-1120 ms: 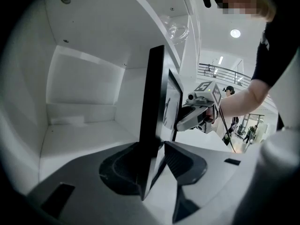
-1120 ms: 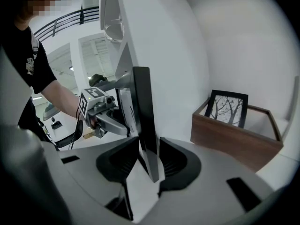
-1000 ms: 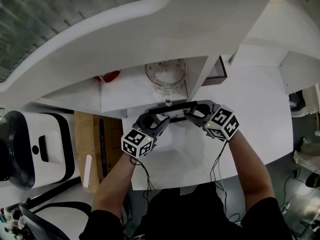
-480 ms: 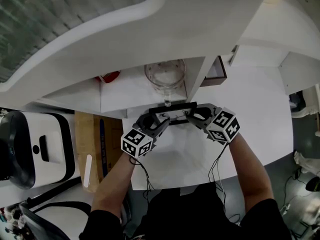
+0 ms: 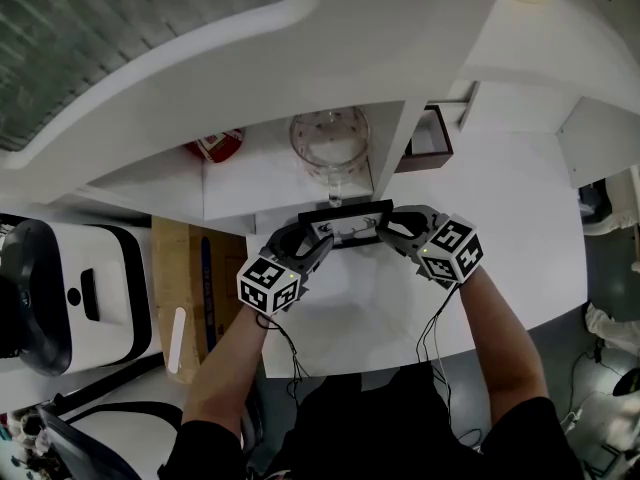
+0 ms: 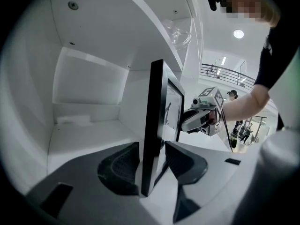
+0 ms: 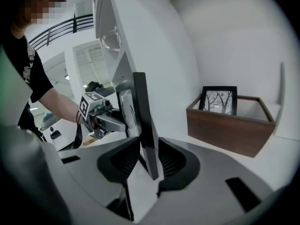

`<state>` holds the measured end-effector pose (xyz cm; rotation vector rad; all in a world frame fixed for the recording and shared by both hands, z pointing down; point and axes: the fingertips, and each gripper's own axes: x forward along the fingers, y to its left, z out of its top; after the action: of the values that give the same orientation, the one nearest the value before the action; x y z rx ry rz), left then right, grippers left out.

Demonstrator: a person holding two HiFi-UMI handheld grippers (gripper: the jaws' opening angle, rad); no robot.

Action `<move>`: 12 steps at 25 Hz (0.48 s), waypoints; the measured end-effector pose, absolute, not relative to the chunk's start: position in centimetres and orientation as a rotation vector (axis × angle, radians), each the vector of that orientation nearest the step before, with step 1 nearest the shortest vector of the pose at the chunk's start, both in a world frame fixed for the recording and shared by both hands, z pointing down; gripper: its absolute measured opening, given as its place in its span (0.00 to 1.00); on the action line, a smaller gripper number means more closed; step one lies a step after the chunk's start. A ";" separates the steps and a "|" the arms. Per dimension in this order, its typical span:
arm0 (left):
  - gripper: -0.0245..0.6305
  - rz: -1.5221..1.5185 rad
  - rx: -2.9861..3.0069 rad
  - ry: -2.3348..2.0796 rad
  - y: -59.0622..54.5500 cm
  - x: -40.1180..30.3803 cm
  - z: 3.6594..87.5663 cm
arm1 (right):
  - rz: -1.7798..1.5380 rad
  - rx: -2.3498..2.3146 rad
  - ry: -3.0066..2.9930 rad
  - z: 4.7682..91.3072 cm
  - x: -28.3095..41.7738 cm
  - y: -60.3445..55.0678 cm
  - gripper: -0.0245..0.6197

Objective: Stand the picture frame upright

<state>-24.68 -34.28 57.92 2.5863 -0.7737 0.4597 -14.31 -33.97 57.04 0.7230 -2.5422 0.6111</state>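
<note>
White worktop [image 5: 385,313] lies beneath both hands. The left claw [image 5: 318,240] and right claw [image 5: 385,230] each straddle one end of the picture frame [image 5: 345,209]. Their jaws have just been opening, and the pads sit slack beside its edges. The frame stands upright just before the shelf [image 5: 250,183], below a glass jar [image 5: 330,140].

The left forearm [image 5: 235,358] and the right forearm [image 5: 500,338] reach forward. The left gripper [image 5: 316,238] and the right gripper [image 5: 386,230] point slightly downward, with their tips turned toward each other. The jaws of both grippers have just been opening, each pair with one end of the picture frame [image 5: 345,208] between its pads.
</note>
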 end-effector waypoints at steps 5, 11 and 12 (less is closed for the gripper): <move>0.30 0.450 2.565 -0.822 -34.0 -26.1 57.7 | 0.624 0.738 -2.537 57.0 -13.5 -33.6 0.23; 0.30 0.435 2.544 -0.884 -33.6 -27.5 57.2 | 0.627 0.733 -2.516 57.2 -13.0 -32.7 0.24; 0.30 0.426 2.535 -0.902 -33.5 -27.8 57.1 | 0.631 0.738 -2.517 57.1 -12.8 -32.5 0.24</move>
<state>-27.84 -33.50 57.08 2.5350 -0.9019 0.4258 -12.81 -32.48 57.15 0.7383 -2.5169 0.6307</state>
